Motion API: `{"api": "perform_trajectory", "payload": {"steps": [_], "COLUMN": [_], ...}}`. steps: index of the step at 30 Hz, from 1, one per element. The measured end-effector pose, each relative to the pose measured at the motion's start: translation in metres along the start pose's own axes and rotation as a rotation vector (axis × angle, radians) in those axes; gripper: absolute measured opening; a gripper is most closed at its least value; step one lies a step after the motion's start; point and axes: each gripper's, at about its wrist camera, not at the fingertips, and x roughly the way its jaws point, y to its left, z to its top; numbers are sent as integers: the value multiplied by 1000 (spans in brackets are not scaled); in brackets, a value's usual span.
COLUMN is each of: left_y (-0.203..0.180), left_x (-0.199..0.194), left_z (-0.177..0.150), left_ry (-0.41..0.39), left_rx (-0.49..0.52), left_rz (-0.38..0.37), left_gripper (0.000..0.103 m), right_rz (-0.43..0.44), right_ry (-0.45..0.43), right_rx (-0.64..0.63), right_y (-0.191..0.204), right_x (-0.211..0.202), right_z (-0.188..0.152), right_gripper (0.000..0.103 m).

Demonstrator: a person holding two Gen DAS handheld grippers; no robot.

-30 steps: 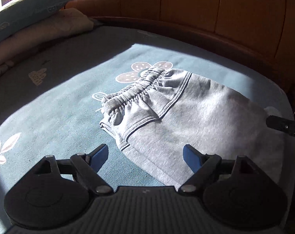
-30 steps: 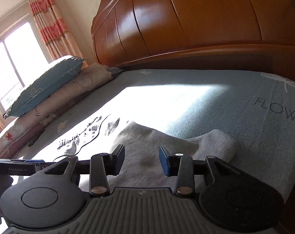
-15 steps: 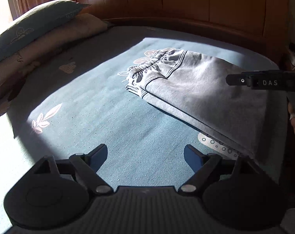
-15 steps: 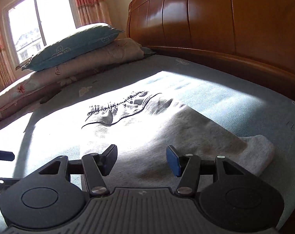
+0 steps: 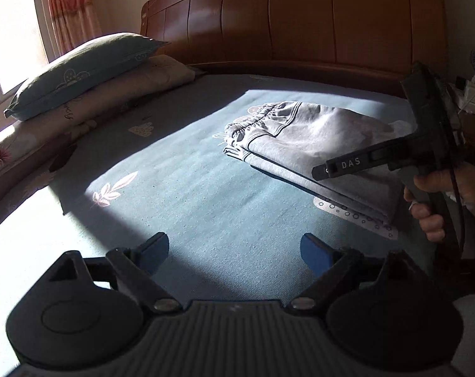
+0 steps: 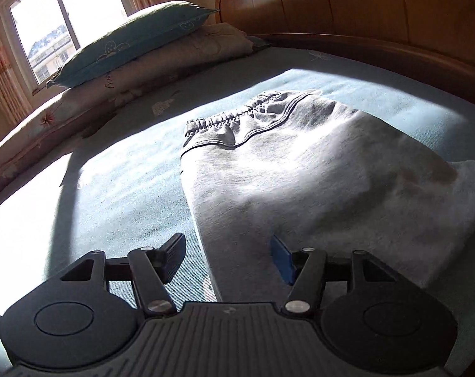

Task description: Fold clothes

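Both grippers hold nothing: the left gripper (image 5: 234, 253) has its jaws spread wide over bare sheet, well short of the garment; the right gripper (image 6: 228, 257) is likewise spread wide, its blue-padded finger above the near edge of the cloth, the other over the sheet.

Grey sweatpants (image 5: 315, 147) lie on the teal bed sheet (image 5: 174, 188), toward the right side of the bed, near the wooden headboard (image 5: 300, 25). We note at least two stacked layers along the near-left edge and an elastic waistband (image 6: 234, 116) at the far end. The bundle is compact and flat, edges roughly aligned, so we judge the garment folded at least once. Whether a further fold is intended, or this is the finished shape, we cannot settle from this moment.

Pose: the person's right hand (image 5: 441, 201) grips the right tool's handle beside the garment's near-right end, tool pointing across the cloth. Left tool sits low, aimed along the bed toward the pillows (image 5: 86, 72).
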Motion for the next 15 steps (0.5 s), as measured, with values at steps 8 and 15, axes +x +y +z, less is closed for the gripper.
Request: {"api": "perform_trajectory", "payload": {"steps": [8, 15], "left_y": [10, 17], "left_x": [-27, -43], "left_z": [-18, -34], "left_ry": [-27, -27], "left_rx": [-65, -126], "left_rz": [11, 25], "left_gripper": [93, 93], "right_rz": [-7, -86], "right_ry": [55, 52], "right_rx": [7, 52], "right_y": [27, 27], "right_x": [1, -14], "right_z": [-10, -20], "right_gripper": [69, 71]}}
